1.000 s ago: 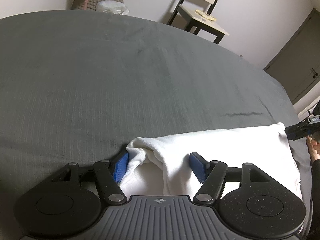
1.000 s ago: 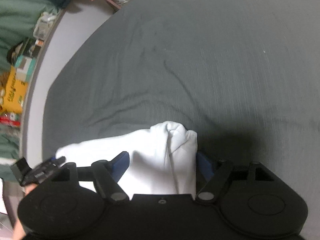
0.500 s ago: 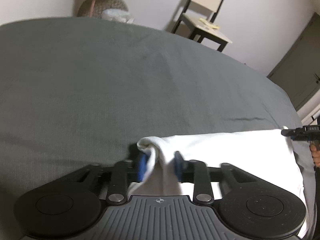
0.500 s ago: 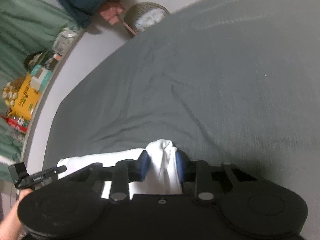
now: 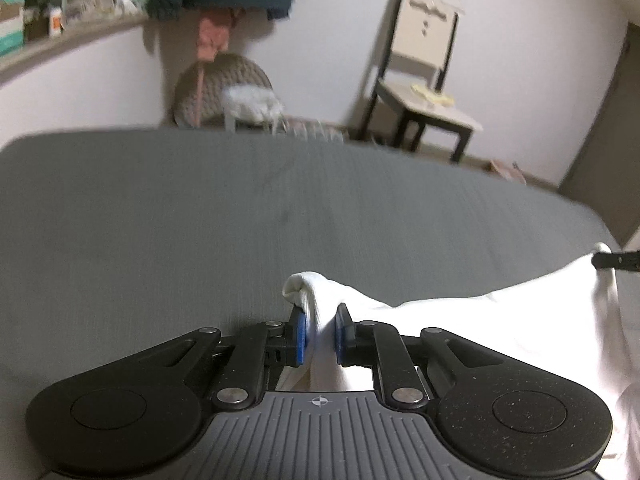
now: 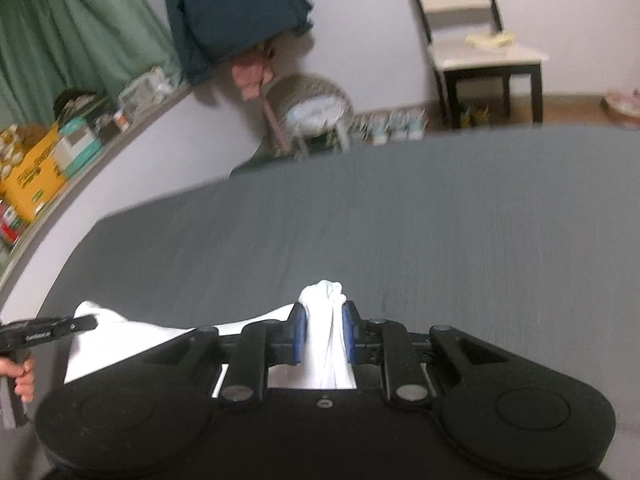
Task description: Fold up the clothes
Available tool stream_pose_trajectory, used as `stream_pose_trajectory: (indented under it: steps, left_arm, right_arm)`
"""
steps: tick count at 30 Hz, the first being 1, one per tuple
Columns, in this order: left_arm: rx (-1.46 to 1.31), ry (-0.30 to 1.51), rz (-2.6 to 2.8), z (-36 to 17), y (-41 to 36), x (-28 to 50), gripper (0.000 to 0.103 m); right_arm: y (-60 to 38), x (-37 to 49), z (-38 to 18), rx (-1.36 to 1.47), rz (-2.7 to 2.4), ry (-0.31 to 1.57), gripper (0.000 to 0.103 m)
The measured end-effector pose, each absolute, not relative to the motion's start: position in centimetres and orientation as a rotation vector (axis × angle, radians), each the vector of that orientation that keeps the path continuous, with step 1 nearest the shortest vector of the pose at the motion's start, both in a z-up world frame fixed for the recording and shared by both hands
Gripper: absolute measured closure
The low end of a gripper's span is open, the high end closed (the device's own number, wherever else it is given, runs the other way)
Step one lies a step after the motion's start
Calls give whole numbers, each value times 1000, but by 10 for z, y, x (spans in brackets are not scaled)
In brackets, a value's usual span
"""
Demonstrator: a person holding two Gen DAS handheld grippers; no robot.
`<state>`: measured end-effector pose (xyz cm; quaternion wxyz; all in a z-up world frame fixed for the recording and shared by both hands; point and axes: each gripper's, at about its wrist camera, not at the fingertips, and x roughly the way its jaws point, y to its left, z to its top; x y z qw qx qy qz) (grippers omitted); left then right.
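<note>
Both grippers have just closed: left gripper [image 5: 319,334] and right gripper [image 6: 323,332] each pinch a bunched corner of the white garment [image 5: 472,320], near the grey bed's [image 5: 200,220] front edge.

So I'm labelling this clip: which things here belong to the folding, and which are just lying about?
Part of the job:
- white garment
- left gripper, shut on it
- right gripper, shut on it
- grey bedcover

Lying about:
- chair
- round woven stool
- yellow box
- dark teal jacket
</note>
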<state>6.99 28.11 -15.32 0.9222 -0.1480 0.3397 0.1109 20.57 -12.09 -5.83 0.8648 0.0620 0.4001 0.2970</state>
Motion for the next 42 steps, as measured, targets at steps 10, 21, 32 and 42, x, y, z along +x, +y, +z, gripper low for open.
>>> stream_pose_trajectory:
  steps: [10,21,32,42]
  left_arm:
    - [-221,592,120,-128,278,56,89]
    - [-110,470,-105,-103,245,-63,89]
    - [132,701,-273,-125,195,-121,89]
    - [387,907,-300,-139,157,-121,81]
  right_arm:
    - [-130,189,-51,130,663,708,84]
    - [-198,82,-28,210,812,588,84]
    - [-245,16,-83,258,774,751,89]
    - [-250,1,-109,333,728,864,69]
